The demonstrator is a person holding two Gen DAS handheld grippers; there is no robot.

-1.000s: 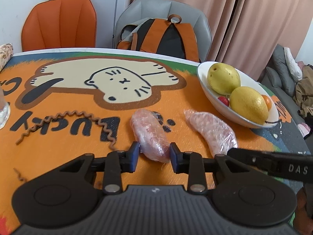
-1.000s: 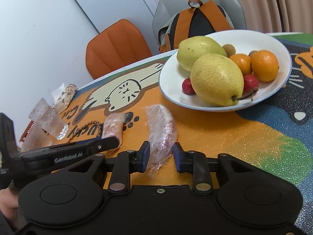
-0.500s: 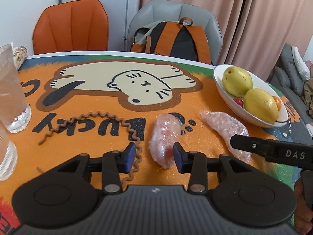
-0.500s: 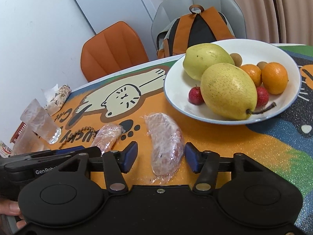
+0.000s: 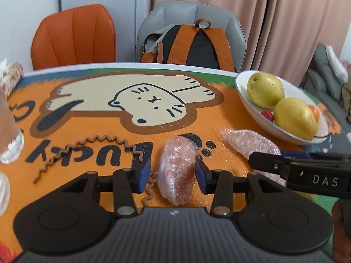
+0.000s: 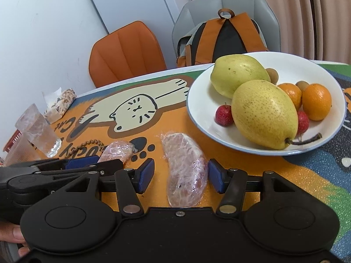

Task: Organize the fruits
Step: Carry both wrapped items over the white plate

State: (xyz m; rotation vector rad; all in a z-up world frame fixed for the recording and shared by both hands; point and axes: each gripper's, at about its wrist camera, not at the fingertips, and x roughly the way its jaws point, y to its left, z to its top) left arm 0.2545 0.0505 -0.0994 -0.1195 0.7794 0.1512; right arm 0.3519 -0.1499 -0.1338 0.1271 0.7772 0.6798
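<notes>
Two pink fruit pieces wrapped in plastic film lie on the orange cat mat. My left gripper (image 5: 172, 174) is open, its jaws on either side of the left wrapped piece (image 5: 177, 168), which rests on the mat. My right gripper (image 6: 180, 176) is open around the right wrapped piece (image 6: 186, 168), which also lies on the mat. The white bowl (image 6: 197, 109) at the right holds two yellow-green pears (image 6: 263, 114), two oranges (image 6: 317, 102), small red fruits (image 6: 224, 115) and small brown ones. In the left wrist view the bowl (image 5: 243, 92) is at the far right, and the right gripper's arm (image 5: 307, 175) covers part of the right piece (image 5: 250, 141).
A coiled brown cord (image 5: 92, 151) lies left of the left piece. Clear glasses (image 6: 38, 129) and a wrapped snack (image 6: 60, 104) stand at the mat's left. An orange chair (image 5: 73, 37) and a grey chair with a backpack (image 5: 188, 43) are behind the table.
Both grippers opened wider and let go of the wrapped pieces, which now rest on the mat. Both cameras pulled back and rose slightly.
</notes>
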